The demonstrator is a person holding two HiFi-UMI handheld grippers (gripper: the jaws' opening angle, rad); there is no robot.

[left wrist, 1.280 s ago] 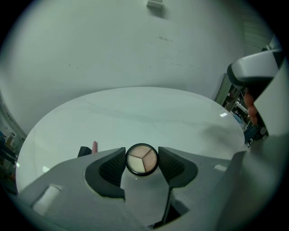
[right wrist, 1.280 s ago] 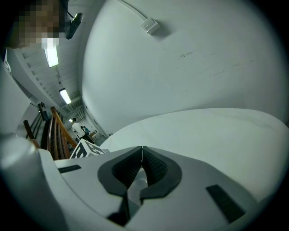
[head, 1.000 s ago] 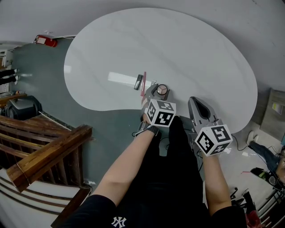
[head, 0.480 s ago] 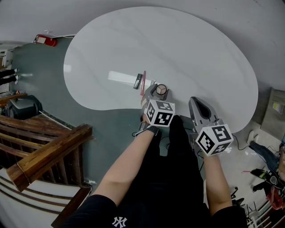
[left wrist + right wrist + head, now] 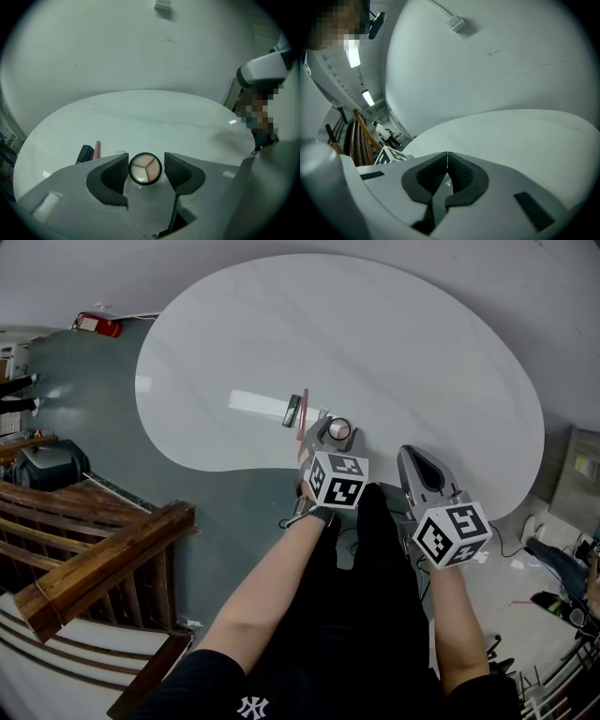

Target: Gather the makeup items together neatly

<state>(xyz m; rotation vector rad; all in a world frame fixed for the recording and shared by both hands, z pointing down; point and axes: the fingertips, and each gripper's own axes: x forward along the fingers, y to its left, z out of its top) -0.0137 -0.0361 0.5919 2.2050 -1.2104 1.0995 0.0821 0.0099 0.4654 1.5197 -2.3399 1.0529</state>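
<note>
A round compact [image 5: 339,429] with three tan shades lies on the white table [image 5: 403,352] near its front edge. It sits between the tips of my left gripper [image 5: 328,432], whose jaws stand open just wider than the compact [image 5: 145,168], with a thin gap on its right side. Just left of it lie a black lipstick tube [image 5: 292,411] and a pink pencil [image 5: 303,415], side by side; both also show in the left gripper view, the tube [image 5: 84,153] and the pencil [image 5: 97,150]. My right gripper [image 5: 417,457] is shut and empty over the table's front edge, and its jaws [image 5: 447,165] meet at the tips.
A bright strip of glare [image 5: 258,404] crosses the table left of the items. Dark grey floor [image 5: 84,399] and wooden railings [image 5: 94,559] lie to the left. A pale wall [image 5: 140,47] rises behind the table. Cables and clutter [image 5: 553,606] sit on the floor at the right.
The compact and the left gripper have shifted very slightly to the left. The right gripper has stayed in place.
</note>
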